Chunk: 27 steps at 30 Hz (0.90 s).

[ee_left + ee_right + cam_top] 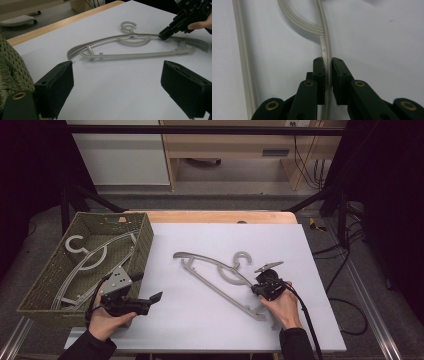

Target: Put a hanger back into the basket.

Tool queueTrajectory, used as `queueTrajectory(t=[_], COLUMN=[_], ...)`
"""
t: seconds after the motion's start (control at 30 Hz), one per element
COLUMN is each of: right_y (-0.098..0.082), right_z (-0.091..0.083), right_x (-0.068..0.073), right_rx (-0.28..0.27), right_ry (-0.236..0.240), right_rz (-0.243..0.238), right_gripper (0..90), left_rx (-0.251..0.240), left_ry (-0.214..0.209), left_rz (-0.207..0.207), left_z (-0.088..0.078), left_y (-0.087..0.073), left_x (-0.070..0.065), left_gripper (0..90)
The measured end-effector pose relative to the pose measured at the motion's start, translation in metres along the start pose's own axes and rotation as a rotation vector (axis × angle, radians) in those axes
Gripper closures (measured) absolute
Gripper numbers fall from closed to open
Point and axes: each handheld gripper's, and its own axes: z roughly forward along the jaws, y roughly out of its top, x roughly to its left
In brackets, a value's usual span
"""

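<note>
Right gripper [328,75] clamped on grey hanger [220,275] lying mid-table toward right edge; left gripper [145,302] gaping, empty, beside basket [145,240]. Best lifted level, squeeze kept firm against swinging.

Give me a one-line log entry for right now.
right gripper shut on hanger | left gripper open, nothing between | basket holds second hanger

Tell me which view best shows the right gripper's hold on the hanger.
The right gripper view: the right gripper is shut on the hanger, its upper rail pinched between the pads. The left gripper view shows that grip from afar; the high view shows it small, partly behind the hand.
</note>
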Motion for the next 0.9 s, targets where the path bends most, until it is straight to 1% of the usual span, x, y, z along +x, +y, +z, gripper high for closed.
queueTrajectory(t=[0.03, 0.07, 0.13, 0.17, 0.2, 0.23, 0.27, 0.33, 0.37, 0.4, 0.43, 0.47, 0.5, 0.53, 0.57, 0.6, 0.67, 0.73, 0.8, 0.83, 0.87, 0.9], right_y=[0.000, 0.000, 0.000, -0.001, -0.001, -0.002, -0.001, -0.002, -0.004, -0.005, -0.007, -0.011, -0.015, -0.020, -0.023, -0.026, -0.031, -0.030, -0.029, -0.028, -0.027, -0.026], right_z=[0.000, 0.001, 0.002, 0.002, 0.002, 0.001, -0.002, -0.007, -0.010, -0.014, -0.016, -0.019, -0.021, -0.022, -0.023, -0.023, -0.021, -0.020, -0.018, -0.017, -0.017, -0.017], right_x=[0.000, 0.002, 0.002, 0.001, 0.001, 0.000, 0.000, -0.001, -0.002, -0.002, -0.002, -0.001, 0.000, 0.002, 0.000, 0.000, -0.001, 0.001, 0.003, 0.005, 0.007, 0.008], right_rx=[0.000, -0.002, 0.000, -0.007, -0.011, -0.022, -0.028, -0.047, -0.058, -0.045, -0.035, -0.025, -0.004, 0.028, 0.031, 0.043, 0.050, 0.050, 0.060, 0.070, 0.078, 0.087], right_ry=[0.000, -0.016, -0.022, -0.029, -0.034, -0.040, -0.031, -0.027, -0.042, -0.035, -0.029, -0.037, -0.036, -0.050, -0.039, -0.035, -0.031, -0.016, -0.038, -0.060, -0.069, -0.066], right_rz=[0.000, 0.004, 0.001, -0.025, -0.021, -0.016, -0.003, 0.005, 0.003, 0.022, 0.028, 0.017, 0.016, 0.033, 0.020, 0.023, 0.014, 0.020, 0.002, 0.012, 0.016, 0.026], right_gripper=[81.8, 81.7, 81.3, 80.9, 80.3, 77.0, 76.0, 72.4, 69.4, 65.1, 64.2, 64.1, 64.0, 64.1, 64.5, 65.3, 67.9, 71.7, 74.3, 76.5, 78.2, 80.2], left_rx=[0.002, 0.001, 0.001, 0.000, -0.002, -0.003, -0.003, -0.006, -0.006, -0.007, -0.007, -0.007, -0.006, -0.004, -0.003, -0.001, 0.001, 0.002, 0.001, 0.001, 0.002, 0.005], left_ry=[-0.001, 0.000, 0.000, 0.000, 0.000, 0.000, 0.000, 0.001, 0.002, 0.002, 0.002, 0.003, 0.002, 0.002, 0.001, 0.000, -0.001, -0.002, 0.000, 0.000, 0.001, 0.001], left_rz=[0.001, 0.001, 0.002, 0.001, 0.001, 0.001, 0.001, 0.001, 0.001, 0.001, 0.001, 0.001, 0.001, 0.002, 0.004, 0.004, 0.007, 0.007, 0.004, 0.003, 0.004, 0.005], left_z=[0.000, 0.000, 0.000, 0.000, -0.001, -0.001, -0.001, -0.002, -0.002, -0.002, -0.003, -0.003, -0.002, -0.002, -0.002, -0.001, 0.000, 0.000, 0.000, 0.000, 0.000, 0.000], left_y=[0.000, 0.000, 0.000, 0.000, 0.000, 0.000, 0.000, 0.001, 0.001, 0.001, 0.001, 0.001, 0.001, 0.001, 0.001, 0.001, 0.001, 0.000, 0.000, 0.000, 0.000, 0.000], left_x=[0.000, 0.000, 0.000, 0.000, 0.000, 0.000, 0.000, 0.000, 0.000, 0.000, 0.000, 0.000, 0.000, 0.000, -0.001, -0.001, -0.002, -0.002, -0.001, -0.001, -0.001, -0.001], left_gripper=[11.2, 11.1, 11.1, 11.2, 11.2, 11.2, 11.2, 11.2, 11.2, 11.2, 11.2, 11.1, 11.2, 11.2, 11.2, 11.2, 11.2, 11.2, 11.2, 11.2, 11.2, 11.3])
